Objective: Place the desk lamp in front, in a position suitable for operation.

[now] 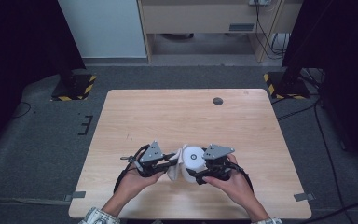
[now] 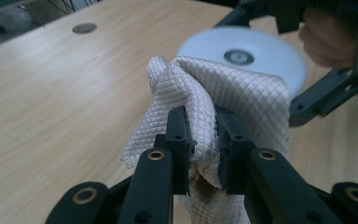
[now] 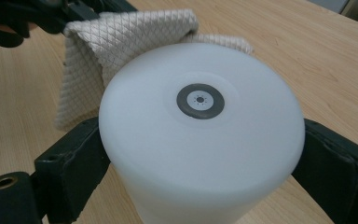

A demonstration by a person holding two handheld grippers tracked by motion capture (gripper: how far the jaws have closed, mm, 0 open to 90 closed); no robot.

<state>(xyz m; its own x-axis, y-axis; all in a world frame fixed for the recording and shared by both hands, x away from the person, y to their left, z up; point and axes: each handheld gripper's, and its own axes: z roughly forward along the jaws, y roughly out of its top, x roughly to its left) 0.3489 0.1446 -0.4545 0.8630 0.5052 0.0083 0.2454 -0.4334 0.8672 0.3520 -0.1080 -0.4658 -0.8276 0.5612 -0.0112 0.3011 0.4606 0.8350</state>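
Note:
A white cylinder [image 1: 194, 161] with a small grey disc at the centre of its flat top [image 3: 200, 101] stands near the table's front edge. My right gripper [image 1: 203, 173] is shut on it, one jaw pressed to each side of its wall. A cream quilted cloth [image 2: 223, 93] is bunched against the cylinder's left side. My left gripper [image 2: 204, 149] is shut on a fold of that cloth [image 1: 175, 164], and the cloth [image 3: 121, 42] drapes behind the cylinder in the right gripper view. The far gripper's fingers [image 2: 328, 91] reach around the cylinder's blurred top [image 2: 242, 53].
The wooden table [image 1: 186, 112] carries a round grey grommet [image 1: 217, 101] near its far edge. Two stand bases with yellow-black stripes [image 1: 74, 86] [image 1: 284, 84] flank the table on the grey floor. Cables [image 1: 326, 130] trail along the right side.

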